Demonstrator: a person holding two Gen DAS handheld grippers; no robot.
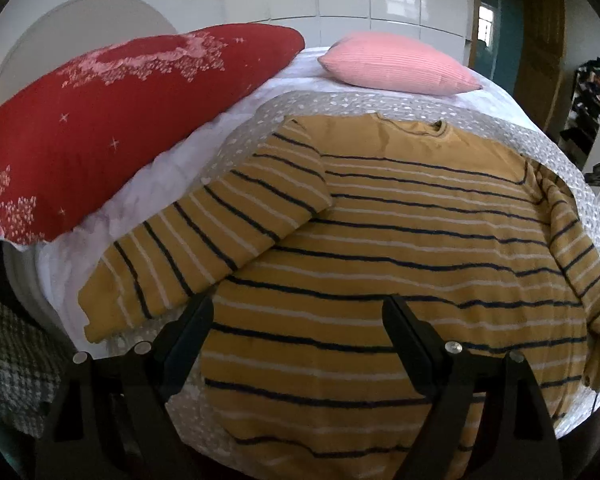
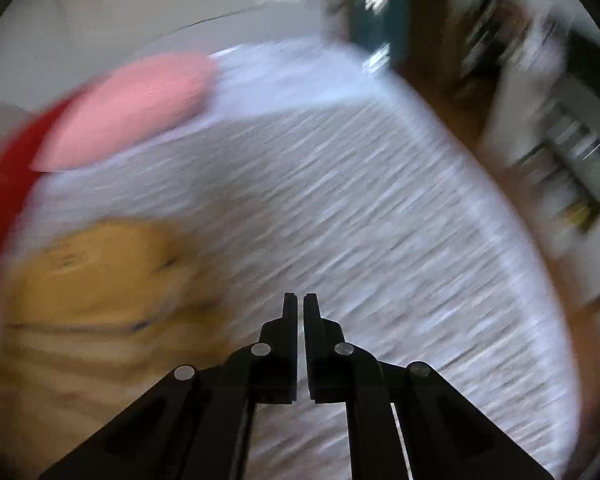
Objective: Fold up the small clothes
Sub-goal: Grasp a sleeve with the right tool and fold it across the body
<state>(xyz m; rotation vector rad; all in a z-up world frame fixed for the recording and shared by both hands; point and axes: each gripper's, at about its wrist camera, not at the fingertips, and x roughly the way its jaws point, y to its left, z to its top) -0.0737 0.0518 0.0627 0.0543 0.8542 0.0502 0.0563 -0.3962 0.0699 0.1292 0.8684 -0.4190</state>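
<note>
Sweater: mustard-yellow striped top (image 1: 400, 248) lying flat on the grey spotted blanket (image 1: 572, 168), neck towards the pillows, hem nearest my left tool; in the right view it is a yellow smear at lower left (image 2: 100, 288)
Left sleeve: (image 1: 204, 248) stretched outward across the blanket and onto the white sheet (image 1: 180, 168), its cuff at the bed's edge
Right sleeve: (image 1: 572, 248) looks bunched along the side seam; I cannot tell how it lies
Left gripper: (image 1: 298, 320) jaws wide apart, hovering over the lower body of the sweater, holding nothing
Right gripper: (image 2: 300, 300) fingers closed to a hairline gap with nothing between them, over bare blanket, well apart from the sweater
Right view quality: heavily motion-blurred, so I read positions there only roughly
Risk, grip depth: if I close the left jaws here I may pinch the blanket along with the knit, and the fold would drag the bedding
Risk, single layer: catching only the top layer would leave the back behind and skew the fold
Risk, right side: aiming while the view is smeared could miss the sleeve
Risk, cuff: the left cuff may slip off the edge when tugged
Bystanders: red pillow (image 1: 120, 120) and pink pillow (image 1: 400, 64) near the collar, liable to be nudged
</note>
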